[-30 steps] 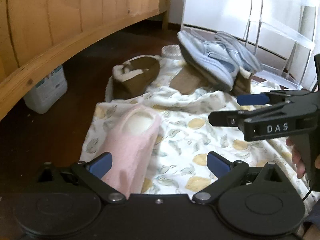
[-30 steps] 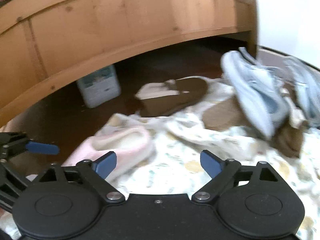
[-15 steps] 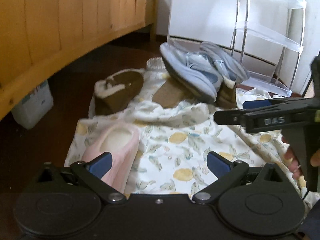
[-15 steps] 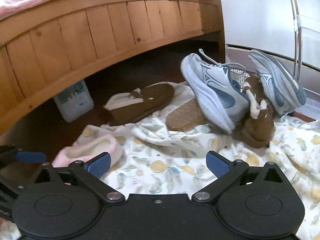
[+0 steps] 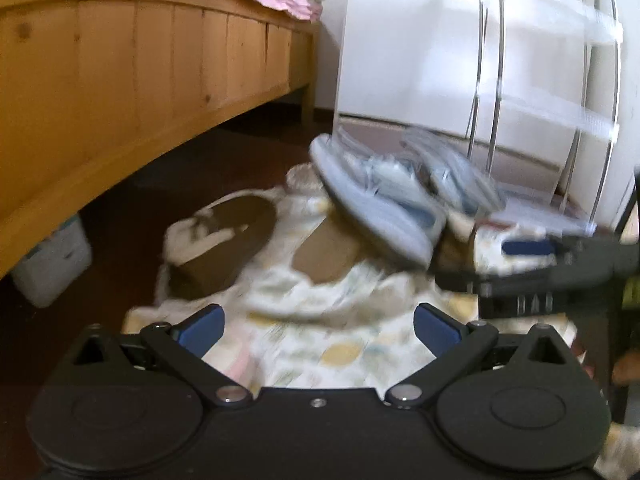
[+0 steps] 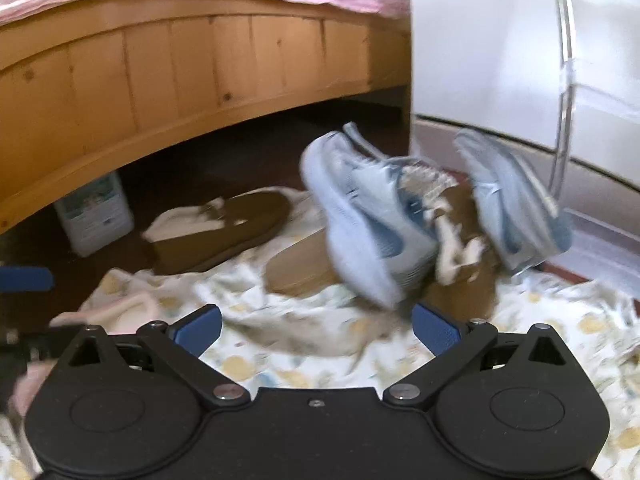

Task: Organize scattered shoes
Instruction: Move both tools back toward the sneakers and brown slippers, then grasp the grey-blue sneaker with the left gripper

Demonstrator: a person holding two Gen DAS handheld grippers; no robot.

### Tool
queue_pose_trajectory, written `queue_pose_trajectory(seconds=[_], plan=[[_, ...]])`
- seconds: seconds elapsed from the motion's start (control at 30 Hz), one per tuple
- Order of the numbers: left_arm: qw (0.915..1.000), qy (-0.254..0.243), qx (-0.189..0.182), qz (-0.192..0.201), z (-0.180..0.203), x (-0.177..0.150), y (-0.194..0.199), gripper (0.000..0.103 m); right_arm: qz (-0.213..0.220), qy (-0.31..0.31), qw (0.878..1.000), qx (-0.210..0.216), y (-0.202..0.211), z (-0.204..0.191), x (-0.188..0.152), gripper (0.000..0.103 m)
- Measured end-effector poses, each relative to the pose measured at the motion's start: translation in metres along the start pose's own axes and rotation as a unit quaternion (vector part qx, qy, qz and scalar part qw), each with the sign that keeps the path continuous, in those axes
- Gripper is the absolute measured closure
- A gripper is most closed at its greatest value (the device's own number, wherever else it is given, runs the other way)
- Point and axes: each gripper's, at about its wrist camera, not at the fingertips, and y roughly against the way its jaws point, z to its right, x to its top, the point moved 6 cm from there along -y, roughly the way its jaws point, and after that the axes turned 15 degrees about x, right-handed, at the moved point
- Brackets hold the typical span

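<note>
The near blue-grey sneaker (image 6: 360, 216) is leaning on its side against a brown fleece-lined slipper (image 6: 460, 256), with the second sneaker (image 6: 512, 200) tilting on the far side of that slipper, all heaped on a lemon-print cloth (image 6: 280, 364) on the floor. Judging by the thick foam sole and mesh upper, it is probably handling as light and fairly stiff at the heel; the heel collar or the sole edge is looking like the firmest hold, while the loose laces are likely slipping. A second brown slipper (image 6: 224, 232) is lying flat nearer the wooden bed frame (image 6: 160, 80), soft and floppy, best pinched at the rim. A pink slipper (image 6: 132, 312) is sitting at the cloth's near left edge. The right claw (image 6: 316, 330) is standing with jaws wide apart and nothing between them; the left claw (image 5: 318, 330) is likewise spread and empty. A clear shoe rack (image 5: 560, 92) is standing behind the heap. Both views are blurring.
</note>
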Motion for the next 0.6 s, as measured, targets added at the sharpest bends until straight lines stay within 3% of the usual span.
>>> queue_pose_trajectory(seconds=[0.33,0.6], plan=[[0.9966,0.065,-0.050,0.003,0.066,0.052,-0.074,0.001,0.028,0.007,0.998,-0.057,-0.004,0.069,0.012,0.000],[0.9940,0.092,-0.059,-0.003,0.095,0.061,-0.129,0.001,0.022,-0.037,0.997,-0.064,-0.020,0.111,-0.005,0.000]])
